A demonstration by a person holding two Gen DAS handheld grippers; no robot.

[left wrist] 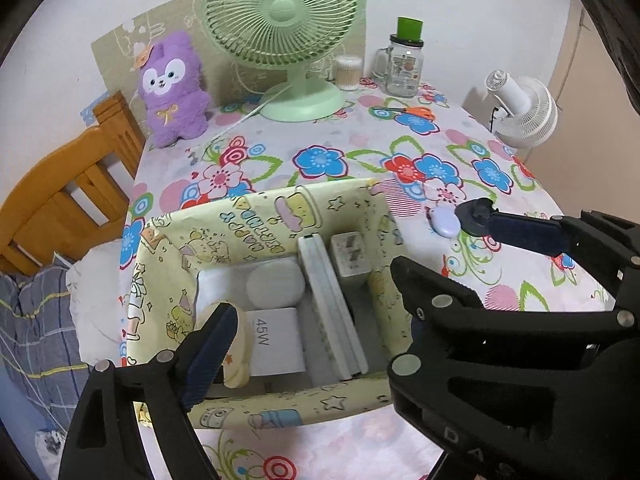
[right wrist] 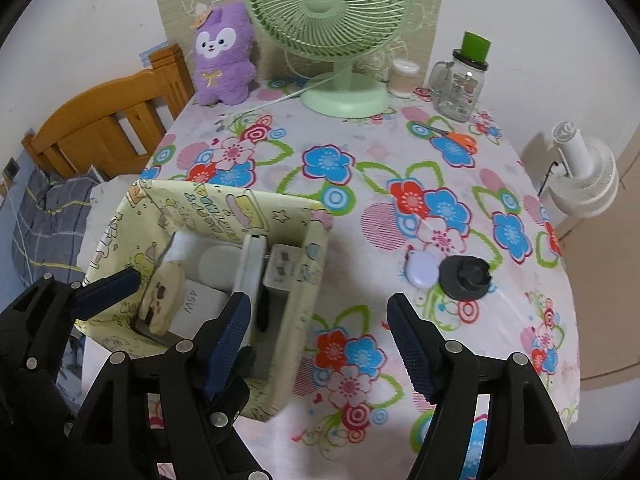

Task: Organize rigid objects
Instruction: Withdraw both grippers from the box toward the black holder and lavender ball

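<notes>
Both grippers, left (left wrist: 316,312) and right (right wrist: 320,340), have jaws wide and empty (nothing touching pads): left over the yellow fabric bin (left wrist: 256,216), black disc (right wrist: 466,278) on counter (right wrist: 360,152) far-right of right jaws.

Printed fabric storage box (left wrist: 256,216), matt floral tablecloth (left wrist: 360,148), glossy plastic fan (left wrist: 280,12), glass jar (left wrist: 404,68), fuzzy plush toy (left wrist: 174,88)

"45W" stands in grey on the white box (left wrist: 276,344) lying in the fabric bin (left wrist: 256,208) — whose printed lettering (cartoon-style, upside down) cannot be made out.
</notes>
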